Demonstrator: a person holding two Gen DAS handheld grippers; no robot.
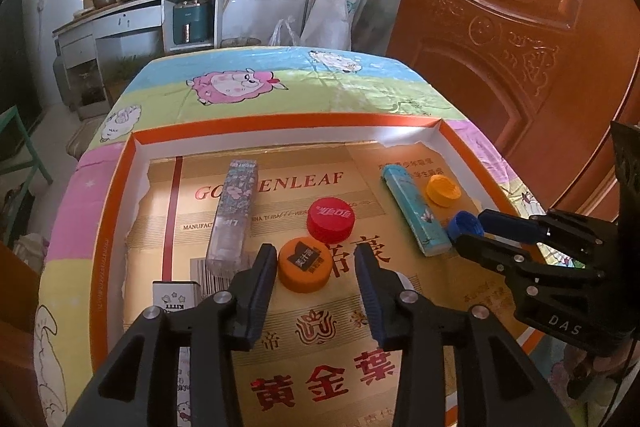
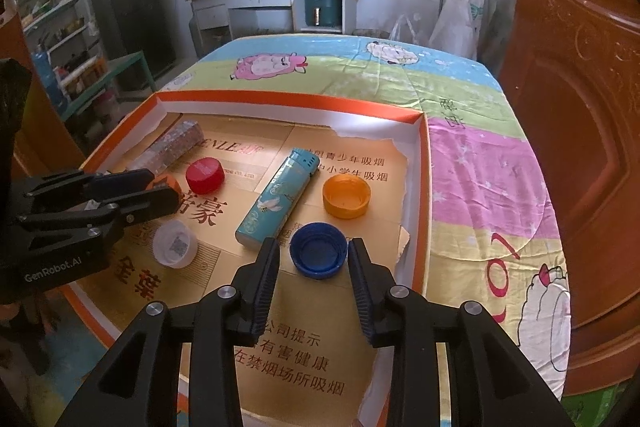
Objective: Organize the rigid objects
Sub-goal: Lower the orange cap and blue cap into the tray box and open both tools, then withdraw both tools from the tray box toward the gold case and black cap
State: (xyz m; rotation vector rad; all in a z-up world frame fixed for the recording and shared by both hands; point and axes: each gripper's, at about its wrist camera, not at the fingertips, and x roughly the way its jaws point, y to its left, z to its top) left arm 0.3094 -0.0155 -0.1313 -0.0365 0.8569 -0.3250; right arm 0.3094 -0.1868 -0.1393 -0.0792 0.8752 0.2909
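Observation:
An orange-rimmed box lid (image 1: 256, 126) (image 2: 288, 102) lined with gold card holds the objects. My left gripper (image 1: 316, 255) is open, its fingers on either side of an orange cap with a black label (image 1: 305, 269); it also shows in the right wrist view (image 2: 164, 182). My right gripper (image 2: 314, 247) is open around an upturned blue cap (image 2: 318, 250) (image 1: 464, 225). A red cap (image 1: 331, 219) (image 2: 205, 175), a turquoise lighter (image 1: 416, 211) (image 2: 277, 199), an upturned yellow-orange cap (image 1: 442, 190) (image 2: 346, 195) and a clear floral lighter (image 1: 234, 217) lie nearby.
A white clear cap (image 2: 175, 243) lies at the lid's near left. A Hello Kitty box (image 1: 176, 301) sits by my left fingers. The lid rests on a cartoon sheep cloth (image 2: 480, 155). A brown door (image 1: 540, 27) stands at the right, a kitchen counter (image 1: 140, 11) behind.

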